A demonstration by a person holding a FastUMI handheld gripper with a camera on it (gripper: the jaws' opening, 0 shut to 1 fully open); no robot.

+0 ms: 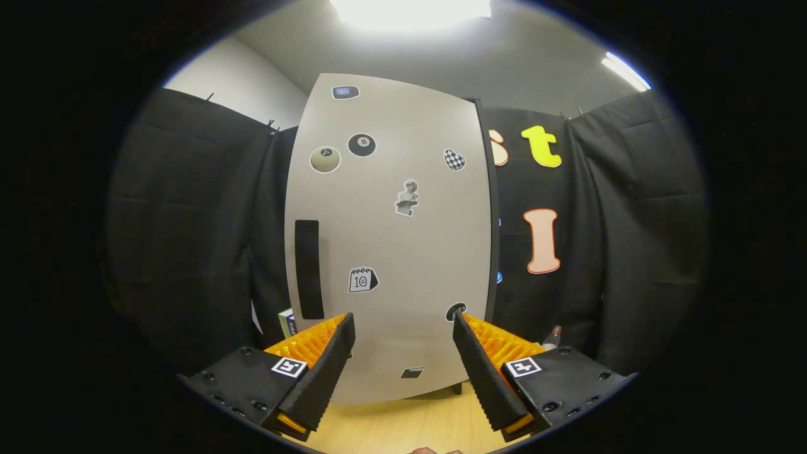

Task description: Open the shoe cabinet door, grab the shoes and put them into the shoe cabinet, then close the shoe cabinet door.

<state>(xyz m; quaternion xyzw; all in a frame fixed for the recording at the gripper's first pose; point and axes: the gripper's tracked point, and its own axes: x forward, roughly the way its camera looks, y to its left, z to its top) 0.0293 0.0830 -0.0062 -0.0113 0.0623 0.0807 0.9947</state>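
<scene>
Nearest of all, the gripper (403, 340) hangs with its two fingers spread wide apart and nothing between them but open air — it pinches nothing. Below the fingers runs a pale wooden floor (403, 425).

Straight ahead, beyond the fingertips, stands the shoe cabinet (388, 239), and its door (403, 265) lies flat and closed across the front. That door is a tall light-grey panel dotted with stickers; its long axis runs up and down, and it faces the gripper squarely, so the fingers point almost dead at its lower half. Along the door's left edge sits a dark upright handle (309, 269), a narrow strip whose length also runs vertically. It lies up and to the left of the left finger, well off the line the gripper is aimed along. A dark seam down the right edge suggests the hinge side, though I cannot be sure of that.

No shoes can be made out from here. A small box (287, 323) peeks out low beside the cabinet's left foot, and a bottle (552, 337) stands low to the right.

A shut door fits both ends of this job — shoes yet to go in, or already inside. Either way, any dealing with the door turns on that handle, up and left of the open fingers.
</scene>
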